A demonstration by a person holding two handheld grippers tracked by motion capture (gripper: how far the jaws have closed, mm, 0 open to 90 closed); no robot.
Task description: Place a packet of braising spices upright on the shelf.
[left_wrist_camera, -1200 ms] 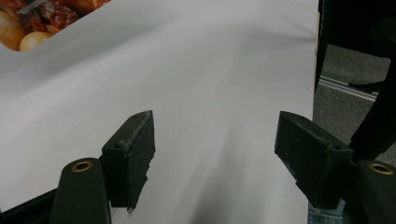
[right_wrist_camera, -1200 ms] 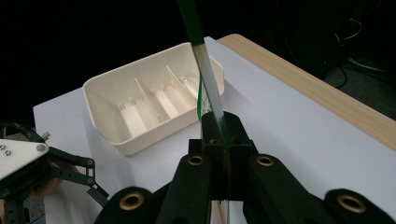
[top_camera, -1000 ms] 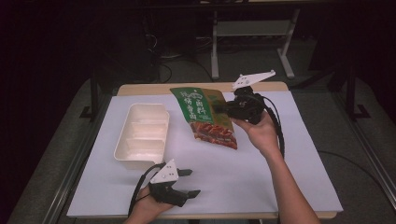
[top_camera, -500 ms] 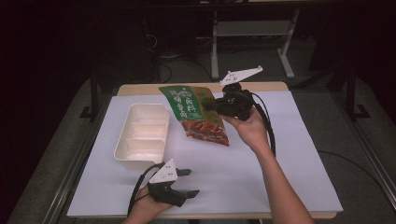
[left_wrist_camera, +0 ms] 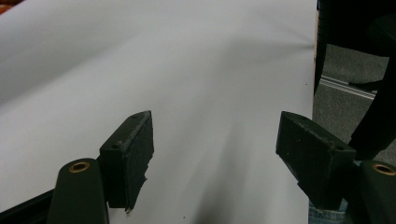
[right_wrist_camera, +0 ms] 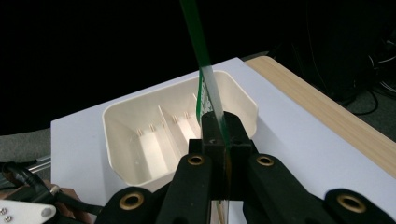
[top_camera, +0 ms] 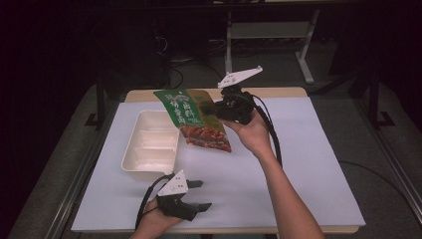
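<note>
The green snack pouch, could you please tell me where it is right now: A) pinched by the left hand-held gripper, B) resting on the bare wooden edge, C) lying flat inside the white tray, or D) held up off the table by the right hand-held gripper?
D: the right hand-held gripper is clamped on the green snack pouch, holding it in the air beside the white tray.

Tray [top_camera: 149, 144] sits on the table [top_camera: 308, 174], left of center. Pouch [top_camera: 194, 117] is up in the air btwn the right gripper [top_camera: 219, 110] jaws, just right of the tray, overlapping its right edge. Left gripper [top_camera: 199, 195] is near the front edge, in front of the tray.
</note>
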